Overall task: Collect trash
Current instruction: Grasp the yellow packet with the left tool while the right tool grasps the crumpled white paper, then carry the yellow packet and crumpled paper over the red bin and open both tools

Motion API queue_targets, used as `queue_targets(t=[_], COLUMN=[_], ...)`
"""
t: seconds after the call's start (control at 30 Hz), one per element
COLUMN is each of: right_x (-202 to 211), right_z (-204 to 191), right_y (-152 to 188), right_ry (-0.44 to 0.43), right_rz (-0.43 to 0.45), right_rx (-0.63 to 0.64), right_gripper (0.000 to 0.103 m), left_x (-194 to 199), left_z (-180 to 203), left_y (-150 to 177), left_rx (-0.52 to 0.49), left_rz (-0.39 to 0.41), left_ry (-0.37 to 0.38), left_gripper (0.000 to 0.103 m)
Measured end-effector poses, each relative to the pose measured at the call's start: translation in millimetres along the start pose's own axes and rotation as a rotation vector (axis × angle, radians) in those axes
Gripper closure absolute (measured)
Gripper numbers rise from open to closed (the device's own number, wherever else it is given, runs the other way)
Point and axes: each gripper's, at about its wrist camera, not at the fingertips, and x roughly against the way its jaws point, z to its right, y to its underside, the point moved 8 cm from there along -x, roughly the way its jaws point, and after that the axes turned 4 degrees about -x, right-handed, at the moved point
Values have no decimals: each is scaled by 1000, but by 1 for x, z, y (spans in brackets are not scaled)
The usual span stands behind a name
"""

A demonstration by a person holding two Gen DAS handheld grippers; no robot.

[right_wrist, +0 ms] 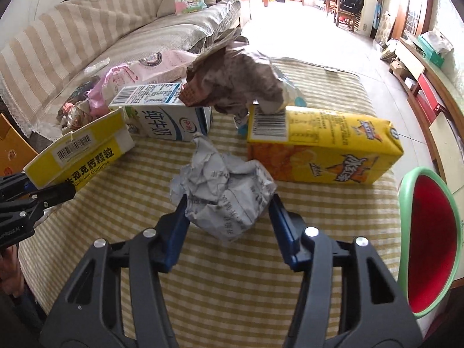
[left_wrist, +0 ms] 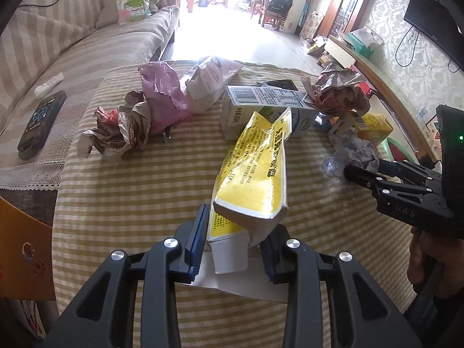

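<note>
My left gripper (left_wrist: 235, 237) is shut on a torn yellow medicine box (left_wrist: 255, 171) and holds it above the striped table (left_wrist: 130, 203); the box also shows in the right wrist view (right_wrist: 84, 148). My right gripper (right_wrist: 229, 217) has its blue pads on both sides of a crumpled ball of printed paper (right_wrist: 226, 194), which rests on the table (right_wrist: 232, 284); the ball also shows in the left wrist view (left_wrist: 353, 150). A white milk carton (right_wrist: 162, 116), a yellow drink carton (right_wrist: 322, 145) and a crumpled brown wrapper (right_wrist: 232, 81) lie behind it.
A pink bag (left_wrist: 162, 98) and crumpled brown paper (left_wrist: 119, 127) lie at the table's far left. A red bin with a green rim (right_wrist: 426, 240) stands off the table's right edge. A striped sofa (left_wrist: 58, 58) is to the left.
</note>
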Motion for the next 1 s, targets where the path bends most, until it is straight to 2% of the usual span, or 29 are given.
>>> queue_targets(t=[0.17,0.37,0.6,1.0], right_x=[21,60,104,151], right_z=[-2,1,18,63], right_y=[-1,-4,-9,-19], right_ry=[1,5,10,14], right_rz=[15,73,133,218], right_rx=[1,-23,-69,-169], right_gripper=[51,51,51,51], left_x=[13,37,63,85], left_z=[1,6,18,79], left_y=[-5,-7,-15,-55], left_rx=[-9,-5,-15,-120], left_rz=[20,54,104,167], left_ry=[1,-1,1,35], left_gripper=[73,73,73,73])
